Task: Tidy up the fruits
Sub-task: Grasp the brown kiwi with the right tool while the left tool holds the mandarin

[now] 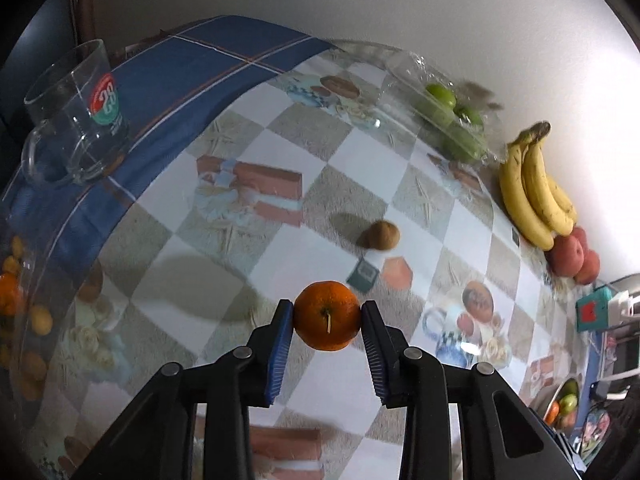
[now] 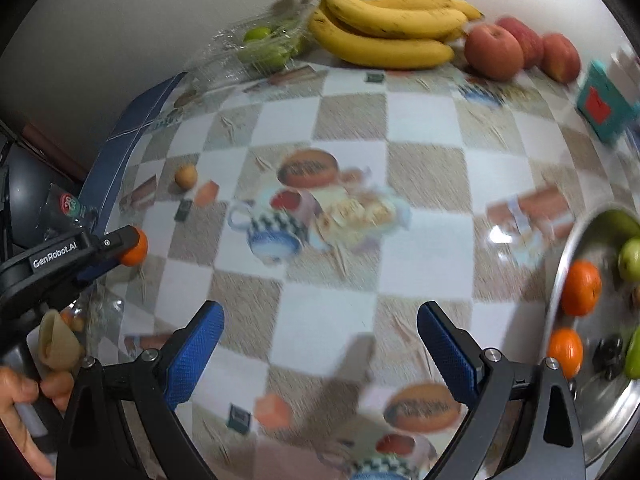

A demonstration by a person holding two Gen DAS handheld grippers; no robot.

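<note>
Orange (image 1: pixel 327 316) sits clamped between the blue pads of my left gripper (image 1: pixel 327 318), lifted above the checkered tablecloth (image 1: pixel 320 160). My right gripper (image 2: pixel 320 344) hangs with jaws wide apart and nothing in them, just beside the steel bowl (image 2: pixel 560 280) that already holds oranges and green fruit. The pads pinch only the fruit's sides, so I judge a quick swing toward the bowl could roll it loose.

Probably home: patterned tablecloth (image 1: pixel 224 312), bananas (image 2: pixel 384 32)
</note>
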